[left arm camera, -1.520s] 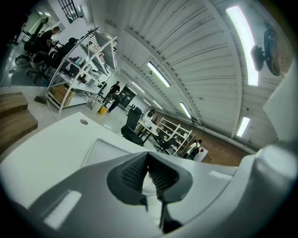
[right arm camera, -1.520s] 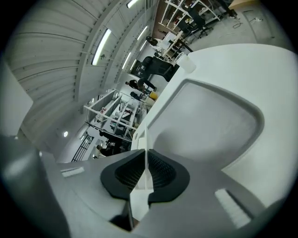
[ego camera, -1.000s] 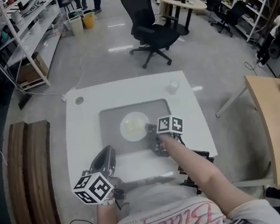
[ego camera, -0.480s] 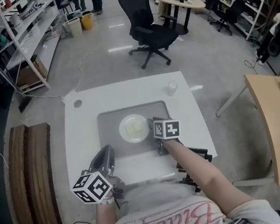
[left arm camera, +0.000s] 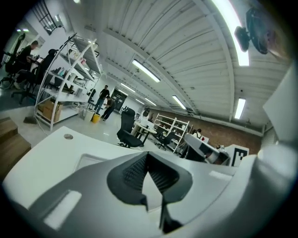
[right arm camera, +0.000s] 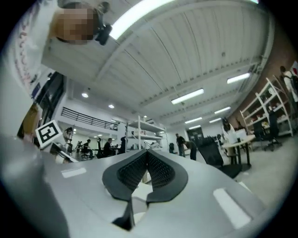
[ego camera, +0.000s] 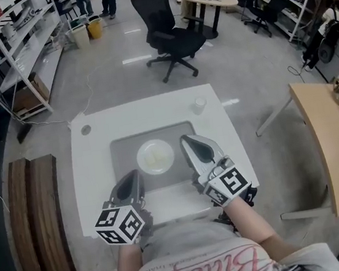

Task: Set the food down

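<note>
A white square table [ego camera: 94, 172] stands on a grey polished floor [ego camera: 118, 76], with a brown slatted wooden bench [ego camera: 38, 223] along its left side and a light wooden table [ego camera: 322, 142] well apart on the right. Beyond the far edge stands a black wheeled office chair [ego camera: 165, 30].

A grey rectangular mat [ego camera: 122, 150] lies in the middle of the white table. On it rests a round white plate [ego camera: 141, 154], and the pale yellowish food [ego camera: 157, 158] lies flat on that plate, touching neither gripper.

The right gripper [ego camera: 187, 140] is just beside the plate's right side, over the mat's right edge, and points away from the person. In the right gripper view its dark ribbed jaws are pressed together at the tips with nothing between them [right arm camera: 147, 155].

The left gripper [ego camera: 134, 175] is at the mat's near left corner, near the plate but apart from it. In the left gripper view its jaws also meet at the tips, and they are empty [left arm camera: 147, 160].

Each gripper carries a white cube with black square markers, the left one [ego camera: 119, 226] and the right one [ego camera: 229, 186] close to the person's body.

A small white cup [ego camera: 199, 104] stands near the table's far right corner, and a small round grey hole [ego camera: 86, 130] sits near the far left corner.
</note>
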